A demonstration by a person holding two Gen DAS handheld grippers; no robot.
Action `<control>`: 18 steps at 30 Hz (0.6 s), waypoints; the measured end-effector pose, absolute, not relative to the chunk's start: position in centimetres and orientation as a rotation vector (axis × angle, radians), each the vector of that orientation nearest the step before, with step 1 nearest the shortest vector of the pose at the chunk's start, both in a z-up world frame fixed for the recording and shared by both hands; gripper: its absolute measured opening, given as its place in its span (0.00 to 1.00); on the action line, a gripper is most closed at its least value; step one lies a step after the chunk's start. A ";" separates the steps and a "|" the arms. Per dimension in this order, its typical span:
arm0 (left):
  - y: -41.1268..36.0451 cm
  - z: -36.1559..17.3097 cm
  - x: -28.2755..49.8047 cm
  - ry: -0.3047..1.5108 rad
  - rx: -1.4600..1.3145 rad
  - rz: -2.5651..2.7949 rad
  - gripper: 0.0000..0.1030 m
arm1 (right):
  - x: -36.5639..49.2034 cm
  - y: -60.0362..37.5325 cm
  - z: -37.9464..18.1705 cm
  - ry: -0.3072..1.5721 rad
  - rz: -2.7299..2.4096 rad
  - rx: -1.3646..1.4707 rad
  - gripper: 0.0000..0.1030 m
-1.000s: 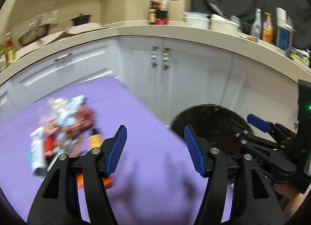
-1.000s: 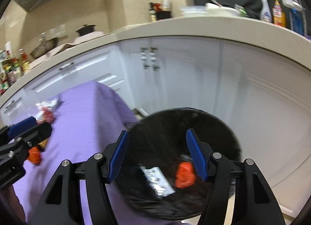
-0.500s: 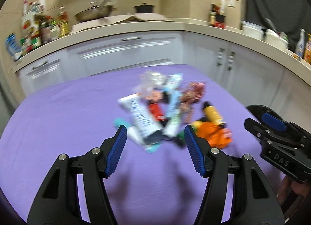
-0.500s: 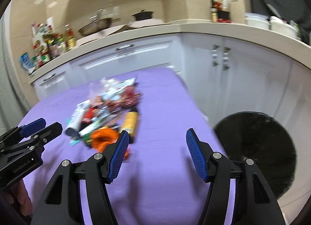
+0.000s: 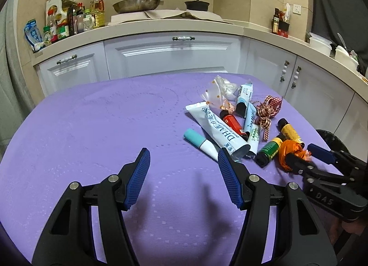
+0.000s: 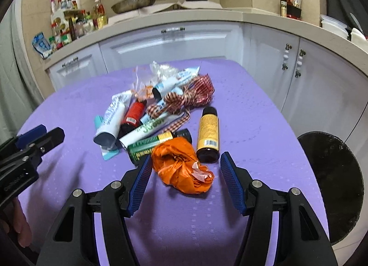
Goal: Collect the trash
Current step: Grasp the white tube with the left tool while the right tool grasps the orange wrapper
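A pile of trash lies on the purple table (image 5: 92,128): a white tube (image 5: 217,128), a teal-capped tube (image 5: 199,141), a red bottle (image 5: 232,122), a yellow bottle (image 6: 208,133), a green bottle (image 6: 151,144), a checked ribbon (image 6: 191,99) and a crumpled orange bag (image 6: 181,166). My right gripper (image 6: 185,178) is open, its fingers either side of the orange bag. My left gripper (image 5: 184,174) is open and empty, just left of the pile. The right gripper also shows in the left wrist view (image 5: 306,159).
A black-lined trash bin (image 6: 333,178) stands on the floor past the table's right edge. White kitchen cabinets (image 5: 172,56) and a counter with bottles, a pan (image 5: 138,4) and a pot run behind the table.
Both grippers have swung left from over the bin to the table. The right one now straddles the orange bag; the left one faces the pile from its left.
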State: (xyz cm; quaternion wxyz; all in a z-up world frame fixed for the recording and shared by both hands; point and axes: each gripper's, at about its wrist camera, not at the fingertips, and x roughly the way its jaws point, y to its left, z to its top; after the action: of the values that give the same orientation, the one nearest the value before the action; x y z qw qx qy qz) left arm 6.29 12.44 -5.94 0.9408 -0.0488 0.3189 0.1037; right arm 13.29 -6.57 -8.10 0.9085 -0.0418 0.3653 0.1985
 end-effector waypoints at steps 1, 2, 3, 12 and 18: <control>12.4 -6.0 6.4 0.652 -0.102 0.206 0.58 | 13.3 -6.5 -8.2 0.762 0.412 -0.091 0.59; 12.3 -6.1 6.5 0.654 -0.103 0.200 0.58 | 13.3 -6.5 -8.4 0.769 0.414 -0.094 0.59; 12.1 -6.2 6.5 0.656 -0.102 0.195 0.58 | 13.3 -6.4 -8.4 0.772 0.415 -0.094 0.57; 10.7 -6.4 7.3 0.660 -0.091 0.154 0.58 | 12.7 -7.0 -8.4 0.777 0.448 -0.052 0.40; 8.9 -6.3 8.0 0.659 -0.071 0.128 0.58 | 12.0 -8.8 -7.5 0.745 0.434 -0.041 0.40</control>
State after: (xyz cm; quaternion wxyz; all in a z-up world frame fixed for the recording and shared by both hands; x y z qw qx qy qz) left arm 8.03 8.89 -6.32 0.9435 -0.0349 0.3235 0.0627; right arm 12.03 -8.82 -7.55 0.9084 -0.0198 0.3609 0.2103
